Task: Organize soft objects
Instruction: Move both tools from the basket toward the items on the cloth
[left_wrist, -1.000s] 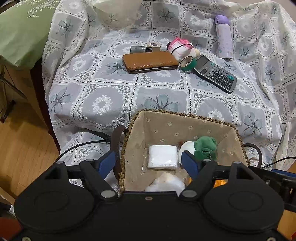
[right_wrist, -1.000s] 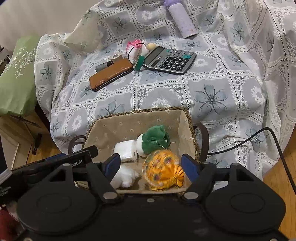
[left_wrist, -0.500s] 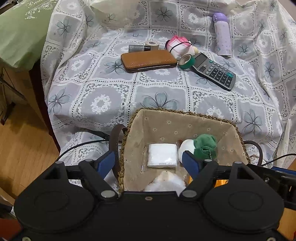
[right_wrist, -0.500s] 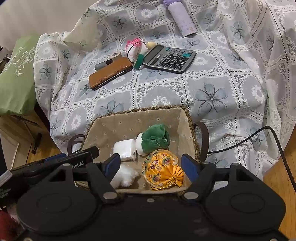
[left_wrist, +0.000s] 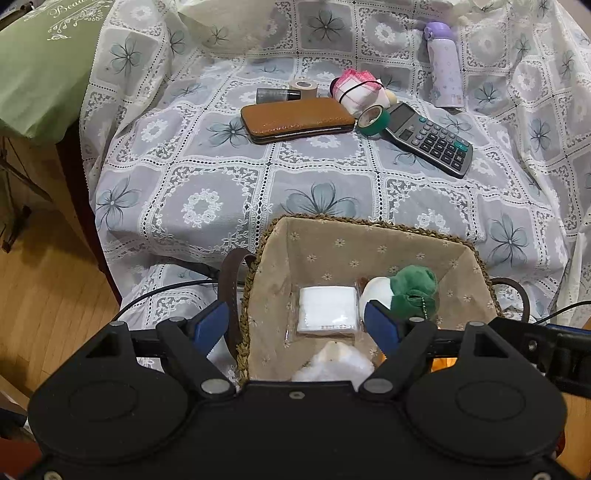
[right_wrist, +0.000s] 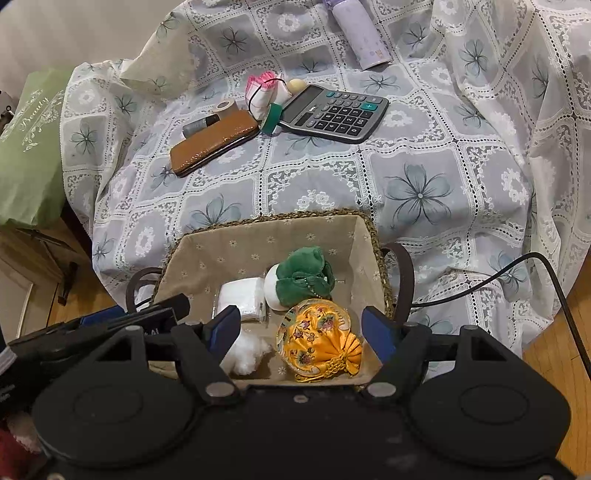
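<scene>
Now you hold both grippers, left (left_wrist: 295, 325) and right (right_wrist: 301, 328), released and empty over the basket (right_wrist: 266, 225). The gold pouch (right_wrist: 319, 339), cotton (right_wrist: 249, 350), white pack (right_wrist: 242, 299) and green plush (right_wrist: 301, 277) lie inside, presumably gathered together; the pink bundle (right_wrist: 264, 90) sits well apart.

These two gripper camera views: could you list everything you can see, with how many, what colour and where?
basket: 1, woven, beige lining, front edge of cloth
plush toy: 1, green and white, in basket
orange pouch: 1, in basket, near corner
white pack: 1, in basket
cotton fluff: 1, white, in basket
wallet: 1, brown, on cloth
calculator: 1, grey, right of wallet
green tape: 1, between them
pink bundle: 1, behind tape
lilac bottle: 1, lying at back
left gripper: open, empty
right gripper: open, empty
</scene>
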